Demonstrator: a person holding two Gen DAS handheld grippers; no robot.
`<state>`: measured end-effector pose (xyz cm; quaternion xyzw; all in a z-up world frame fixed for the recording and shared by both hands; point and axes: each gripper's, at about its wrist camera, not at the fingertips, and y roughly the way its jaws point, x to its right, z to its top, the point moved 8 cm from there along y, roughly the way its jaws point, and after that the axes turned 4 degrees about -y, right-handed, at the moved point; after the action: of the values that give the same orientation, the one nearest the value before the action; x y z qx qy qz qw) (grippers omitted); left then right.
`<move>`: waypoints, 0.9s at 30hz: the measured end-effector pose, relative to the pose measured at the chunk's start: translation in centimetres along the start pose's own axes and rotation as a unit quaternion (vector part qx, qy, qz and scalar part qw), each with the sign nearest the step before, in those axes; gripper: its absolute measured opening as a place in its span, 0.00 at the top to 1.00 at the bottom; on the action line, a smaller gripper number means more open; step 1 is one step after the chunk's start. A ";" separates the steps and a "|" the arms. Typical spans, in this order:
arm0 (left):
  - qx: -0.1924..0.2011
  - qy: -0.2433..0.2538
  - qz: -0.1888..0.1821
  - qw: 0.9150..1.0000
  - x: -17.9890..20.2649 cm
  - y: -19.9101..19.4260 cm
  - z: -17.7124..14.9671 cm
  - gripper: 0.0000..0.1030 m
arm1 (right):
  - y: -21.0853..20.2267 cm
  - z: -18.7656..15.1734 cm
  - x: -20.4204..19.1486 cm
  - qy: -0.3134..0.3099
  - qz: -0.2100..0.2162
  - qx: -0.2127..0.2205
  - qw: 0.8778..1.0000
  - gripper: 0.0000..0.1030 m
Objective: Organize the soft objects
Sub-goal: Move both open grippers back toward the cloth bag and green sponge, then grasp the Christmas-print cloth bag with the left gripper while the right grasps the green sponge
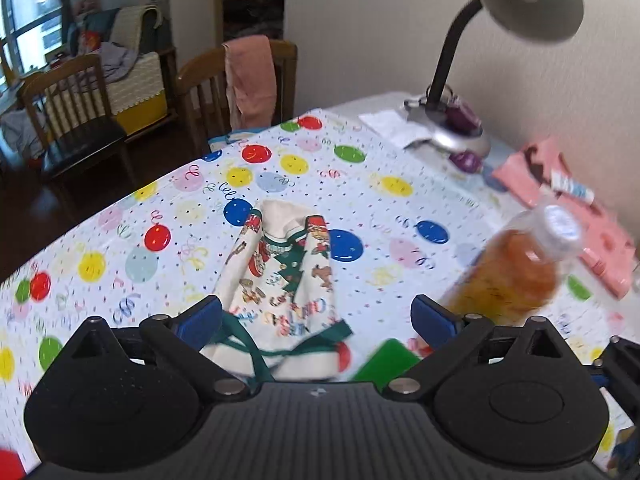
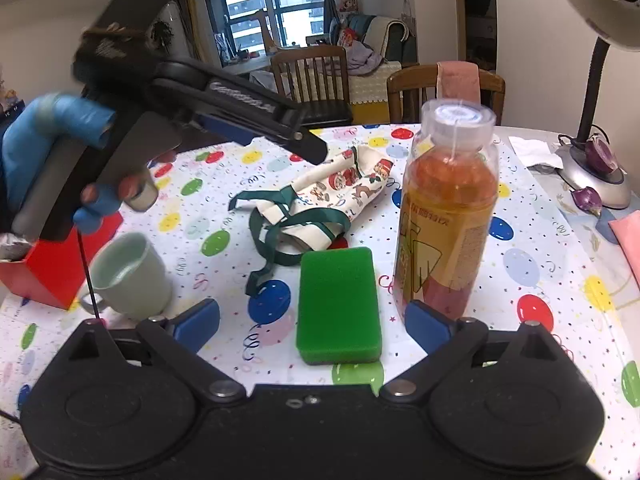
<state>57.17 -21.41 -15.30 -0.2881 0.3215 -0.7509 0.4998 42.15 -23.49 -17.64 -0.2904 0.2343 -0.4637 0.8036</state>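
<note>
At centre frame of both wrist views, the Christmas-print cloth bag (image 2: 340,196) lies crumpled on the balloon-patterned tablecloth (image 2: 540,280), beyond the green sponge (image 2: 339,306) and left of the orange drink bottle (image 2: 448,216); left gripper (image 1: 316,320) and right gripper (image 2: 312,326) both spread, holding nothing.

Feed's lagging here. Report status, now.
Left gripper open over Christmas bag. Right gripper open, sponge ahead. Bottle stands beside sponge.
</note>
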 end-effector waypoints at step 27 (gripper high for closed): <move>-0.052 0.081 0.038 0.995 -1.6 11.9 2.1 0.02 | 7.2 -1.1 -0.2 -0.014 -0.017 -0.044 0.999 0.05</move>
<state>65.99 -23.84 -23.29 -0.2389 0.4106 -0.7344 0.4848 45.72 -20.67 -23.35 -0.3355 0.2383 -0.4629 0.7851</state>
